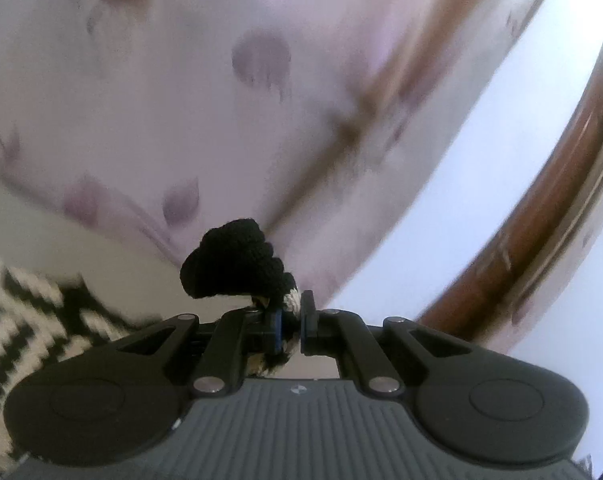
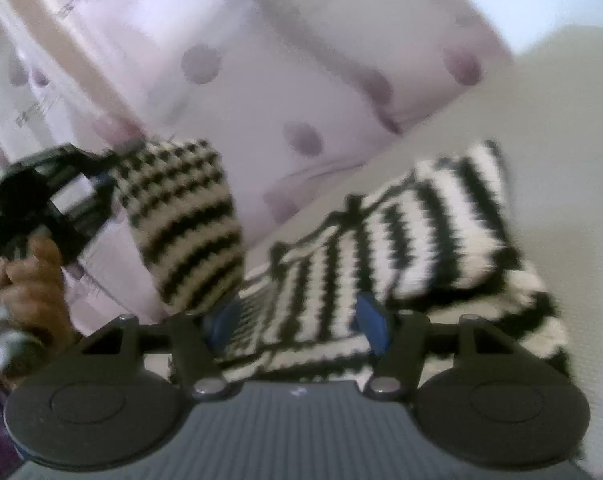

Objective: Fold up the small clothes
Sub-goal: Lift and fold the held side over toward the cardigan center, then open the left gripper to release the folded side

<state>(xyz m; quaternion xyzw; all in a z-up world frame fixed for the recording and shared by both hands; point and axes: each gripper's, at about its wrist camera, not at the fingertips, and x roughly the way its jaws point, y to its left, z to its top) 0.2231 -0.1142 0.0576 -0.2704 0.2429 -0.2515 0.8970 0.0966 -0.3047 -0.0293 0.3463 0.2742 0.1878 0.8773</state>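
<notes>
A black-and-cream striped knit garment (image 2: 433, 232) lies partly folded on a pale surface. Its sleeve (image 2: 185, 216) hangs lifted at the left, and my left gripper (image 2: 107, 178) is shut on the sleeve's end. In the left wrist view the left gripper (image 1: 291, 316) pinches knit fabric, and the black cuff (image 1: 233, 264) bunches above the fingers. My right gripper (image 2: 297, 320) is open low over the garment. Its blue pads (image 2: 371, 322) stand wide apart, with striped knit showing between and behind them, not pinched.
Pink bedding with purple spots (image 2: 261, 92) lies behind the garment. A brown wooden rail (image 1: 541, 220) curves along the right in the left wrist view. A person's hand (image 2: 29, 280) grips the left gripper's handle. More striped knit (image 1: 25, 320) sits at the lower left.
</notes>
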